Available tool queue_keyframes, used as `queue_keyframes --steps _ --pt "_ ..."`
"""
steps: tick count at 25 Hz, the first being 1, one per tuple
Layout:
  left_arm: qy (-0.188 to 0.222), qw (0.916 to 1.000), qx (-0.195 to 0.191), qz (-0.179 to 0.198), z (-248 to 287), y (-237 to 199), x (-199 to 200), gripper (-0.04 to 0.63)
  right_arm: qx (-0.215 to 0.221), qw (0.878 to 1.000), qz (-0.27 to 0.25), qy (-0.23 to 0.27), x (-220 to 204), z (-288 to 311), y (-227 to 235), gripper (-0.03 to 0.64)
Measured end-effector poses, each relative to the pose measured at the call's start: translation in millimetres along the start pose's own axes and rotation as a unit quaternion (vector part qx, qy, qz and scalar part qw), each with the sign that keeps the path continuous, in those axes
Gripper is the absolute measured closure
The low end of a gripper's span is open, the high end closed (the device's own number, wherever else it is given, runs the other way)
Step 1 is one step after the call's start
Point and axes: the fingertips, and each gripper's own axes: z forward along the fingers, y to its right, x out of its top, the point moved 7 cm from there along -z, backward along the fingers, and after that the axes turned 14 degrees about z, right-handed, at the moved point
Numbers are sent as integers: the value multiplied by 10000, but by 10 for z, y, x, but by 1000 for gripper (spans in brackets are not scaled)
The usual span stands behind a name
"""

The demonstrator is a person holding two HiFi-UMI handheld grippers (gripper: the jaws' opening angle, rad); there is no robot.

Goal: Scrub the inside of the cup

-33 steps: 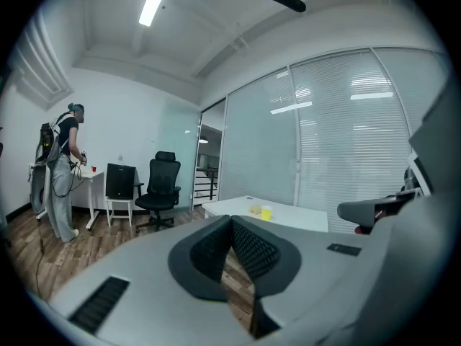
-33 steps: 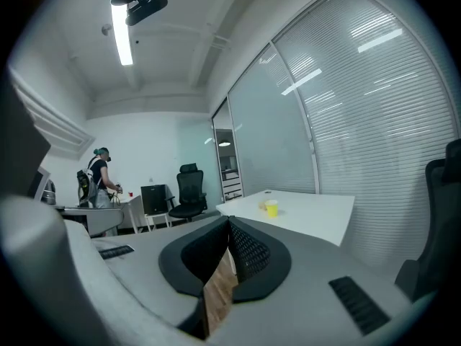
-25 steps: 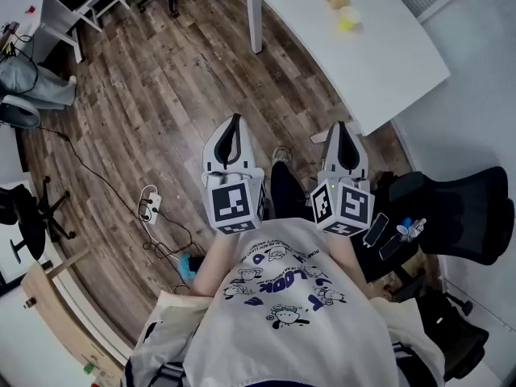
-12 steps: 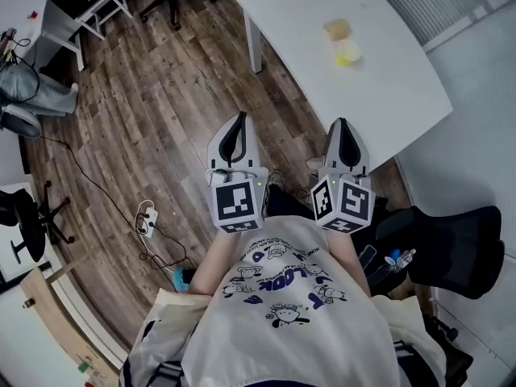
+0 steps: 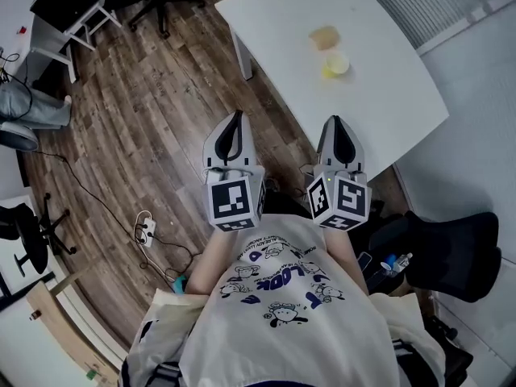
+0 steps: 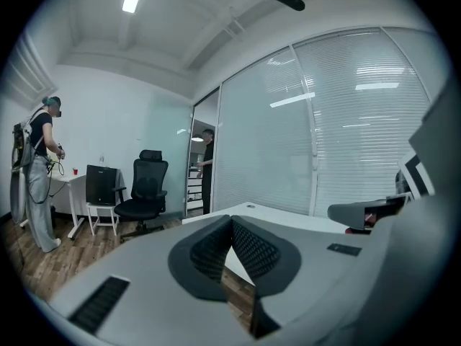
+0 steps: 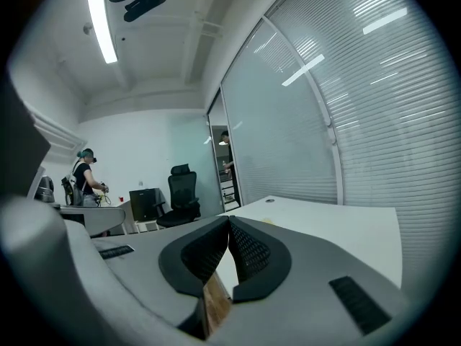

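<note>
Approach | counter (image 5: 379, 95) nearer now, cup (image 5: 336, 64) at 1 o'clock | I hold left gripper (image 5: 235, 119), right gripper (image 5: 337, 122) closed, empty | scrub unstarted

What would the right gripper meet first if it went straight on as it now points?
Probably the white table, whose top lies just ahead of the right gripper; the yellow cup stands farther along, depth unclear.

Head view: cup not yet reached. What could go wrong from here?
1. Both the left tool and the right tool are shut and empty; arriving shut, they could knock the cup over.
2. The right tool looks close to the table edge and might clip it.
</note>
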Motion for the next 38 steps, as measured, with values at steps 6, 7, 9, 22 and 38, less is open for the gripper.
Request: queue_keyframes --steps 6,7,9,22,38 --pt "-121 9998 -171 -35 254 23 -18 572 -243 9997 41 -51 -25 173 97 617" --pt "-119 9997 -218 -32 306 30 -14 574 -277 9996 56 -43 -24 200 111 611" --pt "-104 9994 -325 -5 425 43 4 572 -336 9994 94 -23 -14 266 142 603" --pt "-164 9938 -1098 53 1387 12 53 572 -967 9949 255 143 68 894 333 560" --pt "-459 9809 -1879 220 2560 -96 95 574 -1885 9809 472 72 105 1612 538 487"
